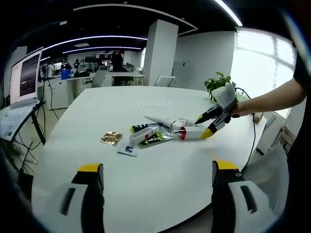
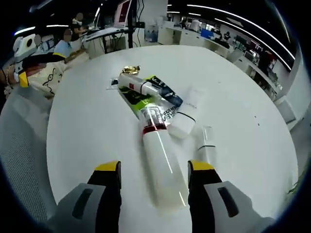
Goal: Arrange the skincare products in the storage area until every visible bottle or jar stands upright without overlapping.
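Observation:
Several skincare items lie flat in a pile on the white round table (image 1: 97,111). A white bottle with a red band (image 2: 158,160) lies on its side between the jaws of my right gripper (image 2: 154,167), which is open with gaps on both sides. Beyond it lie a small white jar (image 2: 181,124), a clear vial (image 2: 206,141), a white tube (image 2: 138,86) and green and dark sachets (image 2: 141,99). In the left gripper view the right gripper (image 1: 204,128) straddles the red-banded bottle (image 1: 192,132). My left gripper (image 1: 158,167) hangs open over the near table edge, holding nothing.
A gold sachet (image 1: 111,138) and a white-blue sachet (image 1: 128,149) lie left of the pile. A potted plant (image 1: 218,82) stands at the far right edge, and a laptop (image 1: 24,75) on a stand to the left. The person's arm (image 1: 272,99) reaches in from the right.

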`<move>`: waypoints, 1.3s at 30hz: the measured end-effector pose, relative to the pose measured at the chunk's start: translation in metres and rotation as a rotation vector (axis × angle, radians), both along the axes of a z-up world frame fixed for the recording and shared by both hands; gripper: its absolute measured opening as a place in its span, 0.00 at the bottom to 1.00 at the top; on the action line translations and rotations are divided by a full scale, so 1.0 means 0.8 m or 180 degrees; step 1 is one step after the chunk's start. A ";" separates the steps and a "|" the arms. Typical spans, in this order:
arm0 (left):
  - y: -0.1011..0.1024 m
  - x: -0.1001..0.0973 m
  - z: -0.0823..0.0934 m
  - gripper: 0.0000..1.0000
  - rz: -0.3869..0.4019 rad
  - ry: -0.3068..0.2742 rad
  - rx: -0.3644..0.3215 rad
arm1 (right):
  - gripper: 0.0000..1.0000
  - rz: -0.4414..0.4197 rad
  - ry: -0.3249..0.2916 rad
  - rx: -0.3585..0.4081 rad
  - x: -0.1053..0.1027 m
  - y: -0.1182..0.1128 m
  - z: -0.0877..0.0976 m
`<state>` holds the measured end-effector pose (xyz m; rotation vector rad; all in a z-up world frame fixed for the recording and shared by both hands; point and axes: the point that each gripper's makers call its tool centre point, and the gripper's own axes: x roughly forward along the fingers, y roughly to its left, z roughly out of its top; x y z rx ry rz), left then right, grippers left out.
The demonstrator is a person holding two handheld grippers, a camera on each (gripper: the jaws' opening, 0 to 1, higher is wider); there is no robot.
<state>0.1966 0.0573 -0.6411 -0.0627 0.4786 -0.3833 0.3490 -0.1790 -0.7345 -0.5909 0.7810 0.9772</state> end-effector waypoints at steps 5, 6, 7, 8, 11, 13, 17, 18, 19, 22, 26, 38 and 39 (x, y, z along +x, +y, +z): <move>0.002 0.001 0.000 0.85 0.0037 0.0016 -0.0035 | 0.50 0.0083 0.0107 -0.0208 0.003 0.005 -0.017; 0.002 0.000 0.000 0.85 0.0037 0.0023 -0.0036 | 0.49 0.0091 0.0129 -0.0215 0.001 0.006 -0.018; 0.001 0.000 0.000 0.85 0.0034 0.0024 -0.0034 | 0.48 0.0103 0.0163 -0.0232 0.000 0.007 -0.020; 0.001 0.000 -0.001 0.85 0.0032 0.0025 -0.0032 | 0.47 0.0125 0.0165 -0.0249 0.001 0.008 -0.020; 0.002 0.000 -0.001 0.84 0.0039 0.0025 -0.0035 | 0.45 0.0175 0.0164 -0.0299 0.007 0.011 -0.023; 0.002 0.000 -0.002 0.84 0.0041 0.0039 -0.0046 | 0.44 0.0234 0.0154 -0.0355 0.009 0.014 -0.023; 0.003 0.001 -0.002 0.84 0.0048 0.0044 -0.0070 | 0.41 0.0384 0.0140 -0.0510 0.014 0.020 -0.028; 0.003 0.000 -0.003 0.84 0.0054 0.0050 -0.0072 | 0.40 0.0399 0.0129 -0.0521 0.016 0.021 -0.028; 0.003 0.000 -0.003 0.84 0.0053 0.0054 -0.0074 | 0.39 0.0408 0.0126 -0.0520 0.017 0.022 -0.028; 0.002 0.001 -0.003 0.84 0.0048 0.0062 -0.0077 | 0.36 0.0403 0.0156 -0.0525 0.021 0.024 -0.030; 0.001 0.000 -0.003 0.84 0.0041 0.0077 -0.0088 | 0.35 0.0457 0.0150 -0.0591 0.017 0.027 -0.034; -0.003 0.002 -0.007 0.83 -0.0008 0.0128 -0.0068 | 0.29 0.0472 0.0136 -0.0670 0.022 0.021 -0.039; -0.003 0.002 -0.007 0.83 -0.0016 0.0131 -0.0062 | 0.29 0.0466 0.0135 -0.0676 0.022 0.021 -0.038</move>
